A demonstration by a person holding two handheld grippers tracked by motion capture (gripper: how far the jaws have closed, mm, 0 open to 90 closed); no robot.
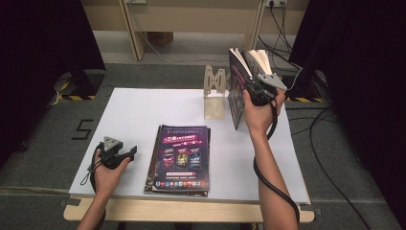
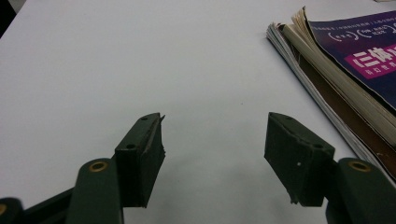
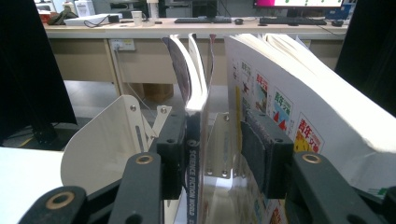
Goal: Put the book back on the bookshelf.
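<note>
Your left tongs [image 1: 128, 152] are resting low at the counter's [image 1: 134, 115] near-left part, jaws spread wide on nothing. Your right tongs [image 1: 249, 86] are raised over the counter's far-right part, forearm stretched forward, jaws part-closed around upright magazines [image 3: 261, 93].

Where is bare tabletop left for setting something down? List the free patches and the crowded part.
Free: the far-left stretch of the white table, between the left gripper and the bookend; also the near-right strip between the flat magazine stack and the right forearm. Crowded: the far-right corner, where the right gripper holds upright magazines beside the bookend.
</note>
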